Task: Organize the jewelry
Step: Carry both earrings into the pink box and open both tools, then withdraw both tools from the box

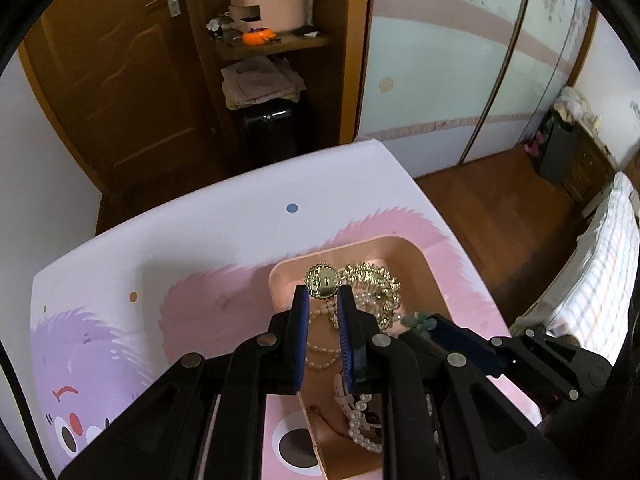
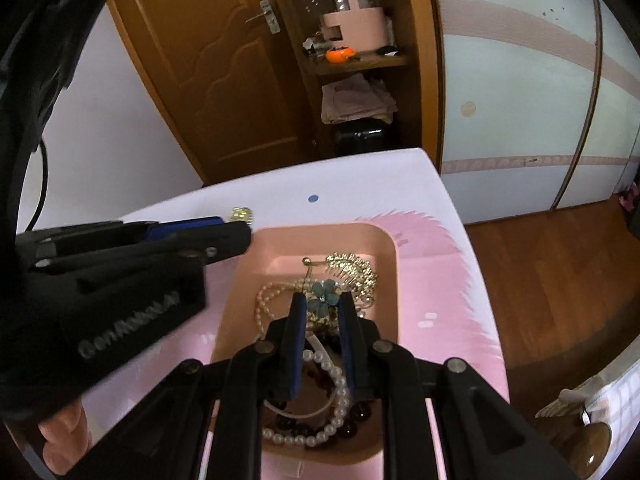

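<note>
My left gripper (image 1: pixel 323 292) is shut on a round gold brooch (image 1: pixel 322 280), held just above the left part of a pink tray (image 1: pixel 430 276). In the right wrist view the left gripper (image 2: pixel 240 226) shows from the side, left of the tray (image 2: pixel 390 264), with the gold piece (image 2: pixel 241 213) at its tip. My right gripper (image 2: pixel 322 301) is shut on a blue flower ornament (image 2: pixel 323 295) over the tray's middle. The right gripper (image 1: pixel 434 322) also enters the left wrist view from the right. A gold comb (image 2: pixel 354 268), pearl strands (image 2: pixel 338 396) and dark beads (image 2: pixel 356 416) lie in the tray.
The tray sits on a table covered by a pink and purple cartoon mat (image 1: pixel 200 308). Its right edge drops to a wooden floor (image 1: pixel 500 200). Behind stand a brown door (image 1: pixel 120 92), a shelf with a pink organizer (image 1: pixel 272 4), and a bed (image 1: pixel 600 272) at right.
</note>
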Demonstrator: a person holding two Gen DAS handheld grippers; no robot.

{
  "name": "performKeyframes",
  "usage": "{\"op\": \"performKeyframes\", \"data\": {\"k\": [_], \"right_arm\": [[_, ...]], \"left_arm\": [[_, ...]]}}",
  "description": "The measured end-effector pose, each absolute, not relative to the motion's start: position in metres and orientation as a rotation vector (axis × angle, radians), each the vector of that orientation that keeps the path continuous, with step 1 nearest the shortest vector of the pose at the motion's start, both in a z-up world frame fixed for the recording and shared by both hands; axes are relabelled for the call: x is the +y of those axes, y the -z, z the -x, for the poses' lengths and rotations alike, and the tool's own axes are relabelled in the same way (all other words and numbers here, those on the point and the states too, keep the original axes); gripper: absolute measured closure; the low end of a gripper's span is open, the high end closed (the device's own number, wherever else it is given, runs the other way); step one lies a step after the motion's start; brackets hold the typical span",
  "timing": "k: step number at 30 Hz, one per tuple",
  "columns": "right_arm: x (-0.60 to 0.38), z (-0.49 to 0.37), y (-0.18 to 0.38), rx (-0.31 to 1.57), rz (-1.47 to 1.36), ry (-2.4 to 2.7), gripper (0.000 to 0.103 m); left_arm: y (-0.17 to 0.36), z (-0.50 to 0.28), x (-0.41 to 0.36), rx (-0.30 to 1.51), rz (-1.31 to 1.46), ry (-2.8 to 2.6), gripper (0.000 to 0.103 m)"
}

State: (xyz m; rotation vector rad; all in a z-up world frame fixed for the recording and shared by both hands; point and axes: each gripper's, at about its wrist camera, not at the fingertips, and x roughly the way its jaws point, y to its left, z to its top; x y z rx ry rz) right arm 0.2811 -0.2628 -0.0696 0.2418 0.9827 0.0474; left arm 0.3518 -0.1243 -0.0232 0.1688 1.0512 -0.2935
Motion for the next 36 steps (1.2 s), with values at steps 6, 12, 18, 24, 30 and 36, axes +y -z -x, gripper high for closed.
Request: {"op": "performKeyframes", "data": {"k": [6,12,18,24,30,36], "right_arm": [[-0.255,-0.276,0.075,1.021,-0.214,-0.056,0.084],[-0.250,-0.266,0.068,1.016,-0.213,-0.061,0.072],[-0.241,-0.254,0.055,1.009,-0.197,-0.071,0.072],[-0.228,-0.242,0.040,1.005,-0.174,-0.077,0.072],[-0.216,-0.229,0.024,1.002,-0.159,-0.083,0.072],[-0.204,-0.219,0.010,1.000,-0.137,-0.084,0.072]], "left_arm": [[0.031,-0.350,-0.131,1.067,-0.193,0.310,0.089],[0.026,-0.337,-0.129,1.056,-0.222,0.320,0.073],[0.014,-0.323,-0.117,1.036,-0.235,0.312,0.059],[-0.005,-0.306,-0.095,1.006,-0.227,0.299,0.051],[-0.020,-0.288,-0.068,0.981,-0.223,0.281,0.044],[-0.035,-0.271,-0.039,0.966,-0.203,0.262,0.044]]}}
